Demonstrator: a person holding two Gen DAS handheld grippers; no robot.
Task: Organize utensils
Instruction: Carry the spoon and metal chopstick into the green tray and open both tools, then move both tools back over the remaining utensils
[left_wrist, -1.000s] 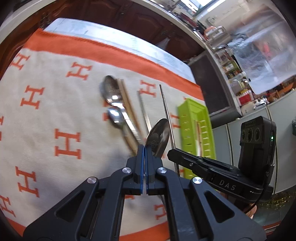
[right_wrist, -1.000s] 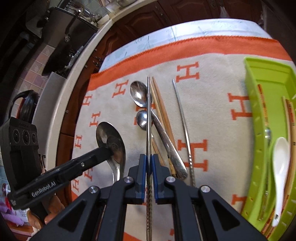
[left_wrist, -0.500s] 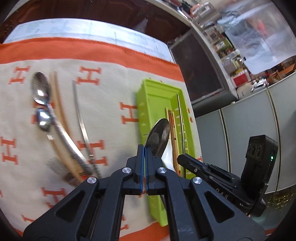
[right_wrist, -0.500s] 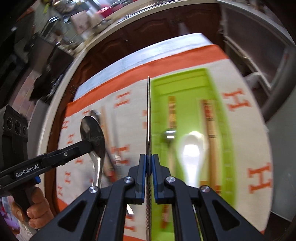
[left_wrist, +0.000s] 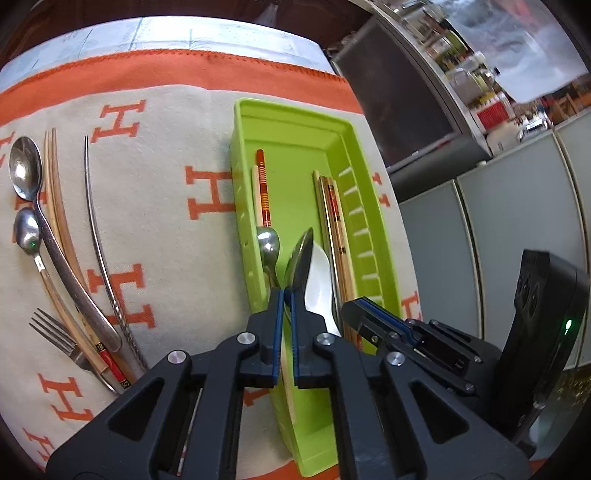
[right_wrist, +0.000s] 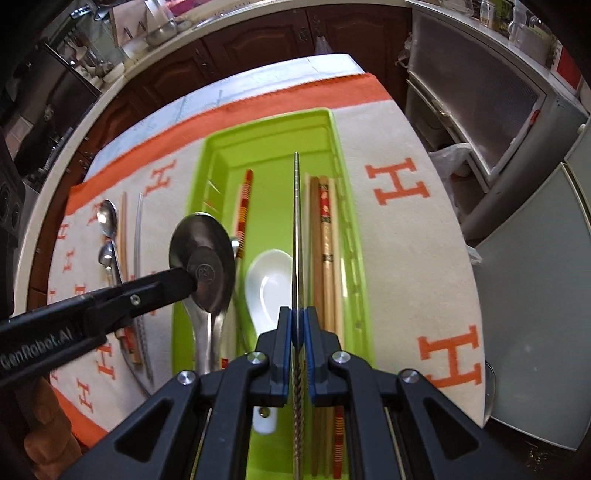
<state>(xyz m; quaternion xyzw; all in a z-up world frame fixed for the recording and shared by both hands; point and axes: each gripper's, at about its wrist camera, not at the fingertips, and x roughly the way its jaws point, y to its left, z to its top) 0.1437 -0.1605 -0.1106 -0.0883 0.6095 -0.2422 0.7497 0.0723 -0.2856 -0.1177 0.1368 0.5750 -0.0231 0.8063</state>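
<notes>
Two claws were mine, and both hung over the tray (right_wrist: 345, 206), a long lime plastic trough with slotted walls that lay on the cloth (left_wrist: 162, 122), a woolly cream blanket with orange H marks and an orange border. The tray's long axis ran away from me.

In it lay a white ceramic soup spoon (right_wrist: 271, 284), glossy and deep-bowled, bowl away from me; wooden chopsticks (right_wrist: 325, 236) with red printed bands along the right wall; a striped orange chopstick (left_wrist: 263, 184) and a small metal spoon (left_wrist: 267, 243) by the left wall. All lay lengthwise.

My left claw (left_wrist: 286, 295) was pinching the neck of a big steel spoon (right_wrist: 201, 251), smooth and mirror-bright. Its round bowl pointed forward and was turned on edge, poised above the tray's left side, with the handle running back toward me.

My right claw (right_wrist: 297, 314) was pressed onto a thin steel chopstick (right_wrist: 296, 221), twisted at the grip end and tapering to a point, aimed straight down the tray's length above the soup spoon.

On the cloth left of the tray lay more utensils: two steel spoons (left_wrist: 26, 173), pale wooden chopsticks (left_wrist: 55, 192), another steel chopstick (left_wrist: 96, 236) and a fork (left_wrist: 55, 332).
</notes>
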